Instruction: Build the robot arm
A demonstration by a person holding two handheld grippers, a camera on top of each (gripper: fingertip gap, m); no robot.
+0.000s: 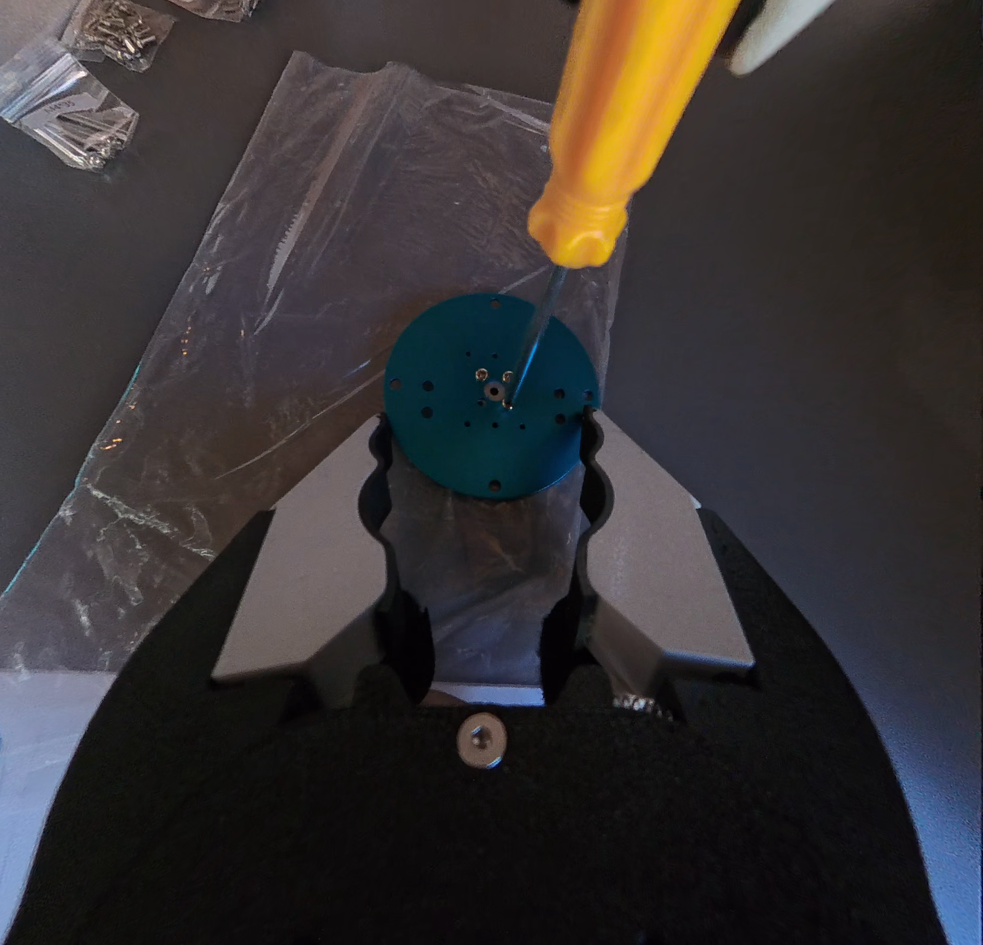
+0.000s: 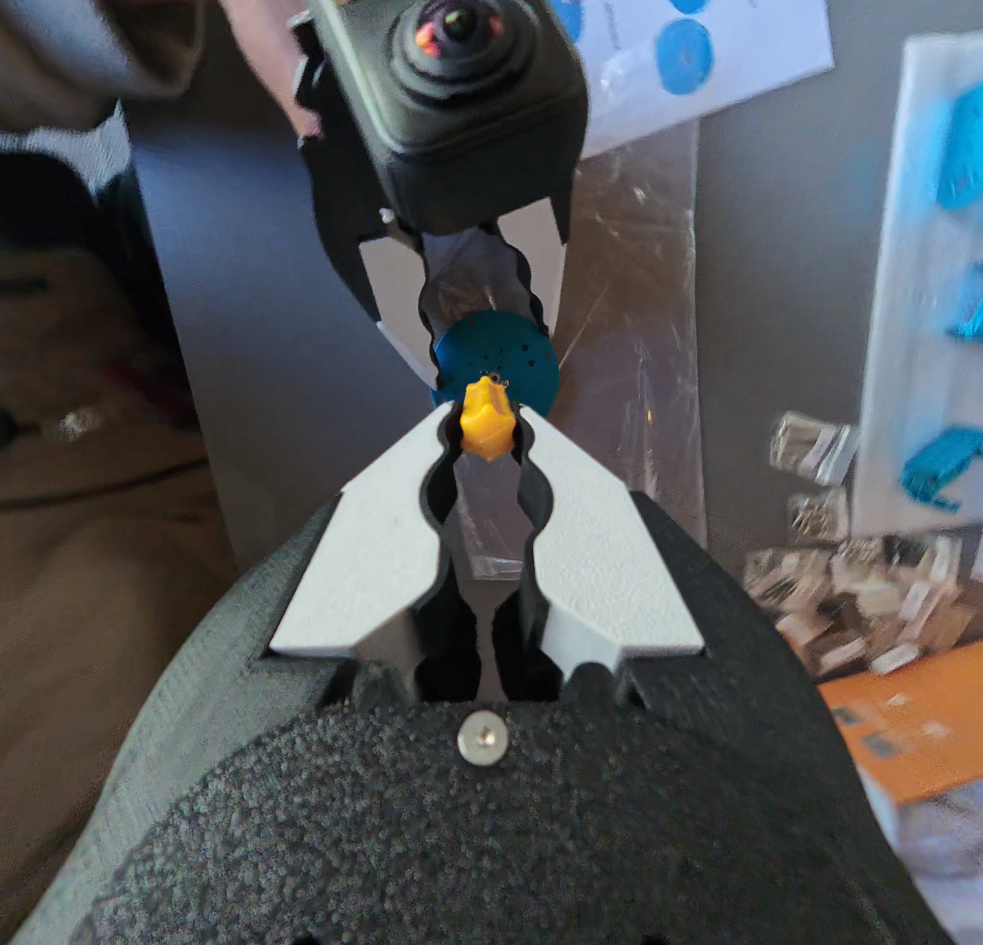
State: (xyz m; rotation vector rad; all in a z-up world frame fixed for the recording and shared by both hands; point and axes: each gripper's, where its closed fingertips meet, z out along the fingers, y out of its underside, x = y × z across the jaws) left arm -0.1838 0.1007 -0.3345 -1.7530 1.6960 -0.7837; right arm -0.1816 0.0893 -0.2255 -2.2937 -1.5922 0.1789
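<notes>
- We clamp the left tongs [image 1: 483, 419] on a round teal metal disc drilled with holes [image 1: 492, 398], over a clear plastic bag [image 1: 298, 334] on the dark worktop [image 1: 798, 334].
- Our right tongs [image 2: 486, 424] grip a yellow-handled screwdriver [image 1: 627, 121]; from 1 o'clock its tip meets a small screw [image 1: 509, 403] near the disc's centre.

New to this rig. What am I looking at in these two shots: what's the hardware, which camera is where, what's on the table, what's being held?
No robot arm here: a person holds a two-finger gripper in each hand, and each gripper carries a wide-angle camera looking forward along its fingers.

The left wrist view shows the left gripper, its fingertips on either side of a blue perforated disc. The disc lies over a clear plastic bag on a dark table. Small bags of screws lie at the far left.

The right wrist view shows the right gripper shut on a yellow-handled screwdriver. In the left view its tip sits at a screw near the disc's centre. The left gripper's camera faces back in this view.
</notes>
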